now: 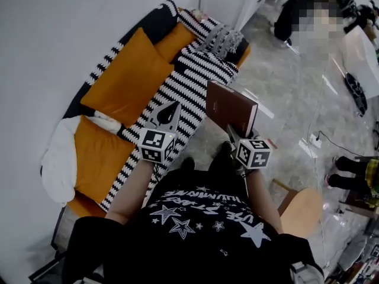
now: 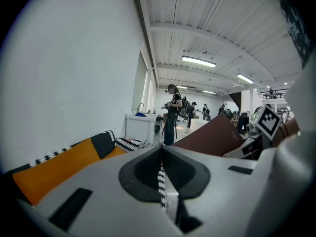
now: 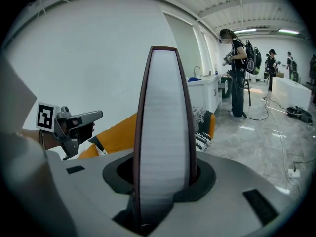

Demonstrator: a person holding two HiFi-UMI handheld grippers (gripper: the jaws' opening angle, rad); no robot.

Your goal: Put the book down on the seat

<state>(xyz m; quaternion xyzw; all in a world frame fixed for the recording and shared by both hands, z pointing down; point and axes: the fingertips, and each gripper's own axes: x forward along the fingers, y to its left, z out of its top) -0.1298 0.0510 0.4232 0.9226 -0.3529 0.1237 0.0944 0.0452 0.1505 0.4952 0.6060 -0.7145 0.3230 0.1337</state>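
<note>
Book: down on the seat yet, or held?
Held. The right gripper clamps the book upright in the air, not on the striped seat.

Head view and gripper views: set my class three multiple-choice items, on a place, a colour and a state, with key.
1. Where is the book?
A. Held in the air near the sofa
B. Lying on the seat
C. On the floor
2. The sofa's big cushions are:
A. blue
B. orange
C. green
3. The left gripper is:
A. shut on the book
B. wide open
C. shut, empty
Key: A, the right gripper clamps it aloft; B, the head view shows orange; C, its jaws meet on nothing.
</note>
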